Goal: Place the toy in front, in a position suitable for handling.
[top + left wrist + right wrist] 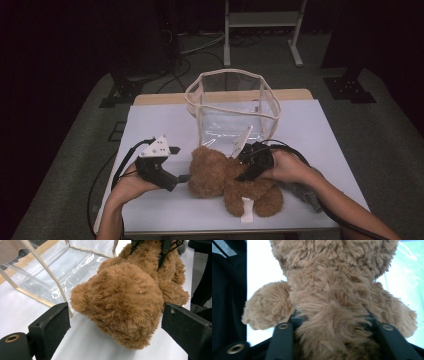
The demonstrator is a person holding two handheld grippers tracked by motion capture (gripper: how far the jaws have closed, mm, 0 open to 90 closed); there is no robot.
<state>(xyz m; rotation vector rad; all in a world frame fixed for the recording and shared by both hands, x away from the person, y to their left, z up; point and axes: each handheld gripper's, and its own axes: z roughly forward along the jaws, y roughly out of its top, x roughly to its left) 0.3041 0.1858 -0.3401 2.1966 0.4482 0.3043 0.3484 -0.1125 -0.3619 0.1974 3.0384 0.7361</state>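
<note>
A brown teddy bear lies on the white table, head to the left, in front of a clear bag with beige trim. My right gripper is shut on the teddy bear's body; in the right gripper view its jaws press into the fur of the teddy bear on both sides of the right gripper. My left gripper is open just left of the head. In the left gripper view the left gripper has its jaws wide apart, flanking the head of the teddy bear without squeezing it.
The clear bag stands open-topped right behind the bear. A white tag hangs from the bear near the table's front edge. A grey soft thing lies under the right forearm. Cables and a white stand are on the floor behind.
</note>
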